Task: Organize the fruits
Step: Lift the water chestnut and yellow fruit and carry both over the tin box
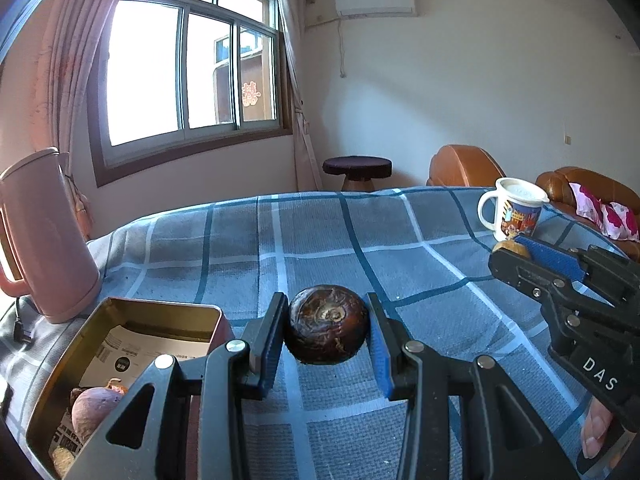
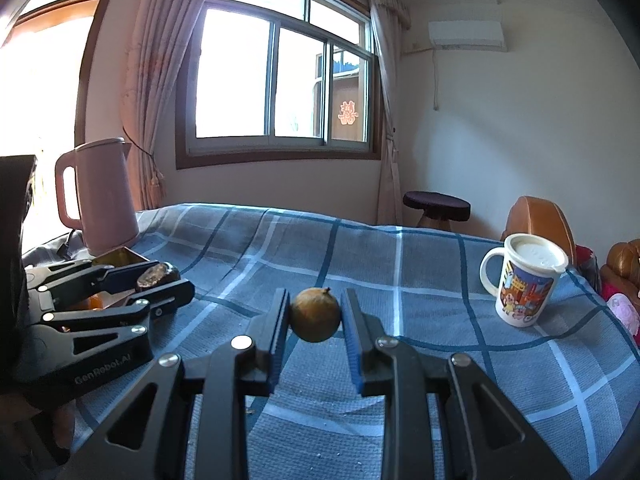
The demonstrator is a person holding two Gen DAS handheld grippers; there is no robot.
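My left gripper [image 1: 326, 334] jaws clamp a dark brown fruit [image 1: 327, 323] beside the tin [image 1: 120, 322], while my right gripper [image 2: 315, 326] jaws grasp a small tan fruit [image 2: 315, 314].

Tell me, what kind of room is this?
Probably a living room in someone's home. There's a brown leather sofa, a curtained window and a wall air conditioner, plus a table with a checked cloth holding a pink kettle and cartoon mug.

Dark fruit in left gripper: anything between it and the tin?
Nothing visible. The dark fruit sits between the left gripper fingers, just right of the open tin. Only bare cloth and the tin's near wall separate them; the tin already holds fruit at its near end.
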